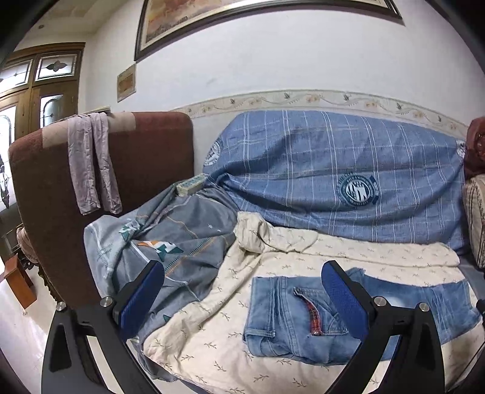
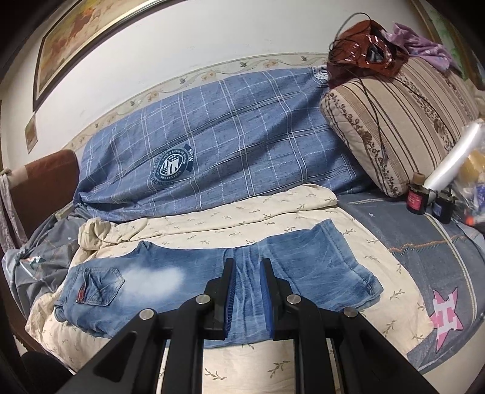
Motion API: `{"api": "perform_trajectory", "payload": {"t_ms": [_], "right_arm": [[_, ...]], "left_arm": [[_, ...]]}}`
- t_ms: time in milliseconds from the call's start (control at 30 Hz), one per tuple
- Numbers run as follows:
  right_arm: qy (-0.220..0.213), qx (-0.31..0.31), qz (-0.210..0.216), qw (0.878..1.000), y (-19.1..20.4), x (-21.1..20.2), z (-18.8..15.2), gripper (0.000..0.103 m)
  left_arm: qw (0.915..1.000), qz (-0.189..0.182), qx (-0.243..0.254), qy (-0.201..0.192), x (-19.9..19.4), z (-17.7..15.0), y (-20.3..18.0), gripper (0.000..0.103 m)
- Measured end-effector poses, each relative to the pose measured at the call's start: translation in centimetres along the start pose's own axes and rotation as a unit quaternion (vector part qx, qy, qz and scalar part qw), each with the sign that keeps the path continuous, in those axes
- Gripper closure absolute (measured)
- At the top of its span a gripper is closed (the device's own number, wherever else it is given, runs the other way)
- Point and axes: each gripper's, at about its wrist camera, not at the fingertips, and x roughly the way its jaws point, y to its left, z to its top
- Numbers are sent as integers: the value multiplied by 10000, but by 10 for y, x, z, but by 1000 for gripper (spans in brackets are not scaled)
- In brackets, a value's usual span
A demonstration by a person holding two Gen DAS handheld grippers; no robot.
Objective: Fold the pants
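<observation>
Denim, faded pale blue, makes up the pants (image 2: 194, 282), which lie folded lengthwise across a cream blanket (image 2: 242, 218) in the lower middle of the right wrist view. A whitish worn patch sits near the back pocket (image 2: 100, 288) at the left end, where a thin red trim edges the pocket opening; the hem end fans out toward the right. Faint creases run along the cloth.

Nearly together, the right gripper (image 2: 247, 269) shows only a narrow gap between its blue ribbed pads, and a strip of denim appears in that gap; whether the pads pinch the cloth I cannot tell. The left gripper (image 1: 242, 272) stands wide apart with nothing between its pads, hanging above the waist end of the pants (image 1: 303, 318) in the lower centre of its view.

Small leaf sprigs dot the cream blanket, which is rumpled at its left edge. Behind it a blue plaid cover (image 2: 218, 145) with a round crest drapes over a long bulky shape. A striped, flowered cushion (image 2: 400, 121) fills the upper right, and a brown padded headboard (image 1: 136, 157) with a mauve cloth (image 1: 91, 163) hung over it stands at left. A framed picture (image 1: 257, 15) hangs on the white wall.
</observation>
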Motion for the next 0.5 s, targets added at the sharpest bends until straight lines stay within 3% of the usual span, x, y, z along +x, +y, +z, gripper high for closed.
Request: {"api": "perform_trajectory", "payload": {"t_ms": [167, 200, 233, 267, 367, 500], "right_arm": [[269, 630, 63, 9976, -32, 5, 2, 78], [326, 835, 109, 9959, -41, 5, 1, 66], [355, 1069, 169, 9935, -51, 5, 0, 40], [319, 1273, 203, 9911, -58, 4, -1, 29], [246, 1680, 208, 9853, -81, 0, -3, 26], [795, 2361, 200, 9683, -114, 16, -13, 26]], "left_arm": [[9981, -306, 314, 438, 17, -20, -32, 0], [9974, -351, 369, 509, 20, -23, -37, 0], [9962, -416, 453, 623, 24, -29, -45, 0], [9949, -471, 521, 718, 27, -34, -52, 0], [9909, -637, 679, 977, 36, -46, -72, 0], [9846, -800, 910, 1257, 46, -62, -97, 0]]}}
